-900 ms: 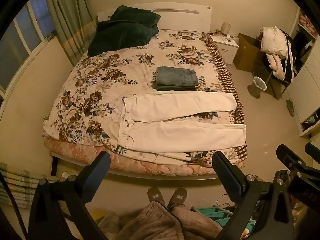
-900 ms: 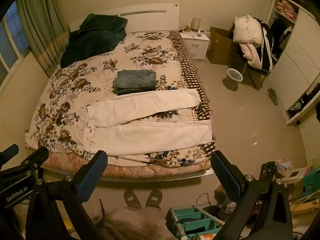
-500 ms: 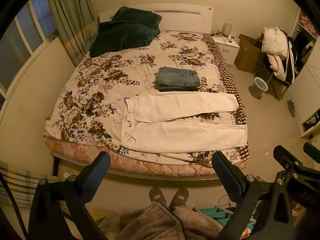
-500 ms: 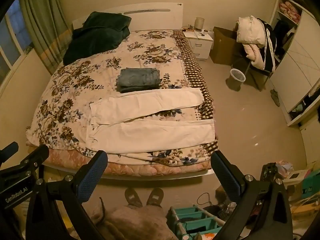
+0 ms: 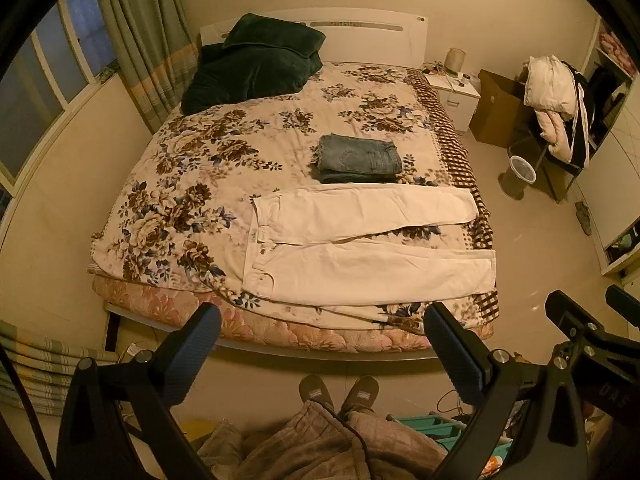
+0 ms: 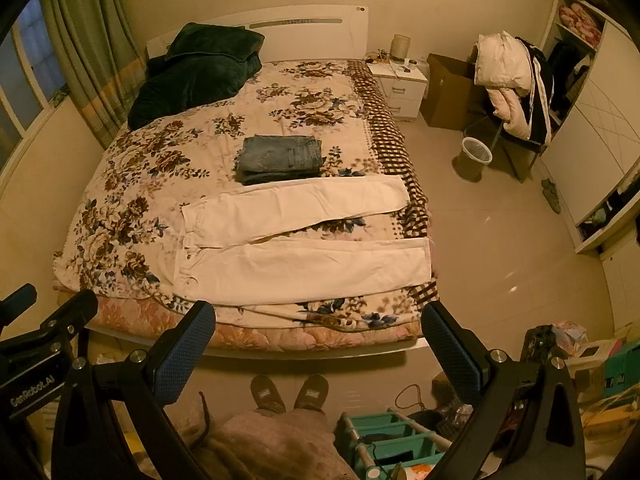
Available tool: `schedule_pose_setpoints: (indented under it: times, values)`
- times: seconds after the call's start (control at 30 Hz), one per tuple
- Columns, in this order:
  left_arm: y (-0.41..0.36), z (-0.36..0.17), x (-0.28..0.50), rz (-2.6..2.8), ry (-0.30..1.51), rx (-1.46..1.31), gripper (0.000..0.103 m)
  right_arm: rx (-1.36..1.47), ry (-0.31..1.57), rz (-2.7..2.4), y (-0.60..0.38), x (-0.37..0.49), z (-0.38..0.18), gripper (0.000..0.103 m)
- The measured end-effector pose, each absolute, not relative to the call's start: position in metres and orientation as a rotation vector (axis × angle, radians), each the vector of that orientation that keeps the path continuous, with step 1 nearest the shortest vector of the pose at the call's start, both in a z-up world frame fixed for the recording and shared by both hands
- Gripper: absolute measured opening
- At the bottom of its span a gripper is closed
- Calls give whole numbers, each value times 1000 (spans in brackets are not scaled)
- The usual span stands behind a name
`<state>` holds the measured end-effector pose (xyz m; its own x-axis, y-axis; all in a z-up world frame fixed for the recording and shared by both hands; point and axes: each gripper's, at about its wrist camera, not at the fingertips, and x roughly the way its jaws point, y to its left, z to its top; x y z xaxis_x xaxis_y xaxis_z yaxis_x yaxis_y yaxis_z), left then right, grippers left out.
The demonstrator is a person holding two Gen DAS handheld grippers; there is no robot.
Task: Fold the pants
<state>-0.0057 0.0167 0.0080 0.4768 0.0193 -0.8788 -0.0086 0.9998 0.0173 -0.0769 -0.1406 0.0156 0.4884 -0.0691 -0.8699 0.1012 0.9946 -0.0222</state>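
Note:
White pants lie flat on the floral bedspread near the bed's front edge, waist to the left, the two legs spread apart to the right; they also show in the right wrist view. A folded pair of blue jeans sits just behind them, seen too in the right wrist view. My left gripper is open and empty, high above the floor in front of the bed. My right gripper is also open and empty, beside it.
The bed has a dark green blanket at its head. A nightstand, a cardboard box, a chair heaped with clothes and a bin stand to the right. A teal rack is by my feet.
Both grippers have shifted slightly, so the bed sits a little lower and further right in the views. The pants and jeans have not moved. Both grippers stay open.

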Motion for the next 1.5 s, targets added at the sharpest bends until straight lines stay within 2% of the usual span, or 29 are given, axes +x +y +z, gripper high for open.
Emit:
schedule_pose_setpoints:
  times: [1.03, 1.5]
  values:
    - [17, 10, -13, 23, 1082, 6, 103, 45, 1058, -108, -146, -80, 22, 103]
    - [-2, -6, -5, 14, 1091, 1, 103, 44, 1060, -116, -151, -81, 15, 103]
